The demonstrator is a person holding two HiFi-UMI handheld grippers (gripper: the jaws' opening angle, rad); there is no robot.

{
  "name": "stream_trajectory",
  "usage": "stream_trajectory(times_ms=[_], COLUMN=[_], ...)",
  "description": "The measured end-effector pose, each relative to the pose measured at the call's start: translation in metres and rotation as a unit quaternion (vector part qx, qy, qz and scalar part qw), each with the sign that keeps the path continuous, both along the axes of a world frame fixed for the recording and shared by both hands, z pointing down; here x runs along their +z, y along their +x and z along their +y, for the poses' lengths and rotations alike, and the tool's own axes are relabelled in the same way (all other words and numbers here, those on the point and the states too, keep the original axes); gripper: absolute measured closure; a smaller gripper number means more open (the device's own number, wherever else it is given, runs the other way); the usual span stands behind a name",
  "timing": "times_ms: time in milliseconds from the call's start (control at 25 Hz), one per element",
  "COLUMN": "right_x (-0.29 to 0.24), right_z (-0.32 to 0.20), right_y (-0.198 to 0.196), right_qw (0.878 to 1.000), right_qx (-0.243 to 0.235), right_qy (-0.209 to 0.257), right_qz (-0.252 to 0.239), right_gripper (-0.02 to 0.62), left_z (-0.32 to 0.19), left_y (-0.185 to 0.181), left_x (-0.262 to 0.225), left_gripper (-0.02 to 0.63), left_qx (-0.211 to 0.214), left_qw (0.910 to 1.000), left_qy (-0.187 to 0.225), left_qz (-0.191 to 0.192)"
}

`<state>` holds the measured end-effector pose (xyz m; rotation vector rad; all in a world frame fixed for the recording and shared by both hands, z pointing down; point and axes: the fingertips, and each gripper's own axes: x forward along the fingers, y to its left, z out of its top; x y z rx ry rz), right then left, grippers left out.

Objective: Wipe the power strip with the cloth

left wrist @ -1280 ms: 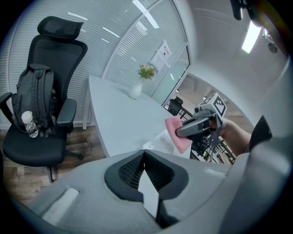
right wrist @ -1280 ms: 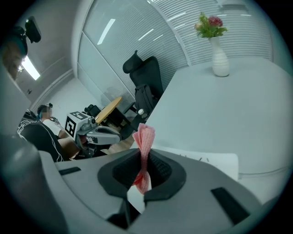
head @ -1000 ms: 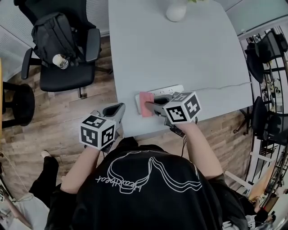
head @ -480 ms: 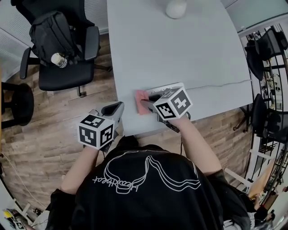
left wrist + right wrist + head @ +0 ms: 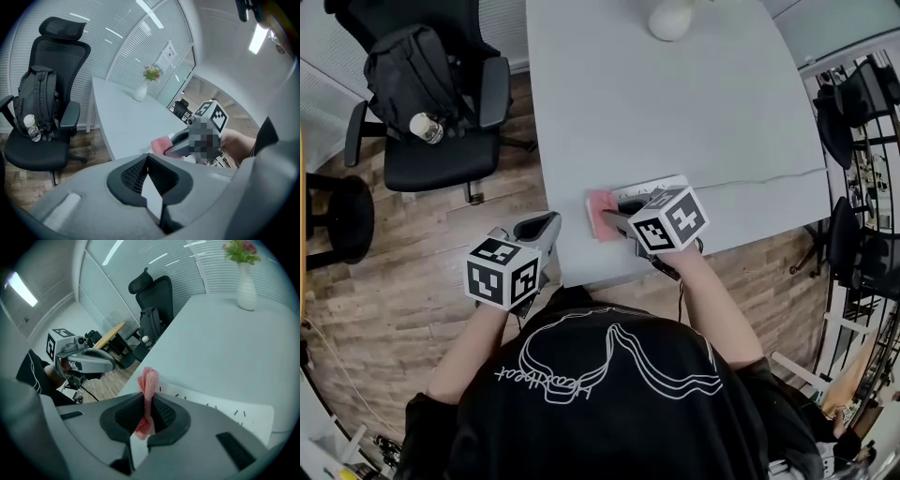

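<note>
A white power strip [image 5: 649,186] lies near the front edge of the grey table [image 5: 675,103]. My right gripper [image 5: 611,217] is shut on a pink cloth [image 5: 601,215] and holds it down on the strip's left end. In the right gripper view the pink cloth [image 5: 148,386] stands pinched between the jaws, with the white power strip [image 5: 220,409] running off to the right. My left gripper [image 5: 546,226] hovers off the table's left edge, beside the cloth, shut and empty. In the left gripper view its jaws meet with nothing between them, and the pink cloth [image 5: 161,144] shows beyond.
A white vase [image 5: 671,19] stands at the table's far end. The strip's thin cable [image 5: 769,177] runs to the right edge. A black office chair with a backpack and a bottle [image 5: 427,94] stands on the wooden floor to the left. More chairs [image 5: 853,112] stand at the right.
The right gripper slid the cloth a little left along the strip, then back a little to the right. The left gripper has hardly moved.
</note>
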<state>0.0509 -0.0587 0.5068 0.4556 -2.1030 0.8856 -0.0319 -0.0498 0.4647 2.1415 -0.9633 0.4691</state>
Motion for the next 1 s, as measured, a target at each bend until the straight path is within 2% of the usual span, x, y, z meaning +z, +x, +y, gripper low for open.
stream_trajectory(times_ms=[320,520,720,1000], right_x=[-0.001,0.000,0.001,-0.001], right_z=[-0.010,-0.015,-0.018,-0.030], right_y=[0.038,0.047,0.057,0.092], right_qw=[0.999,0.998,0.998,0.995], right_qx=[0.034,0.055,0.065,0.097], right_qy=[0.002,0.001,0.001,0.004], right_qz=[0.006,0.002,0.012,0.030], right_gripper=[0.555,0.555,0.555,0.555], left_z=[0.001,0.000,0.000,0.004], left_y=[0.011,0.006,0.009,0.016], left_x=[-0.005,-0.003,-0.002,0.000], left_gripper=[0.594,0.594,0.594,0.594], left_qx=[0.014,0.020,0.026,0.022], left_qw=[0.9999,0.9998,0.9996,0.9997], left_qy=[0.002,0.001,-0.001,-0.003], left_qz=[-0.006,-0.009,-0.004,0.007])
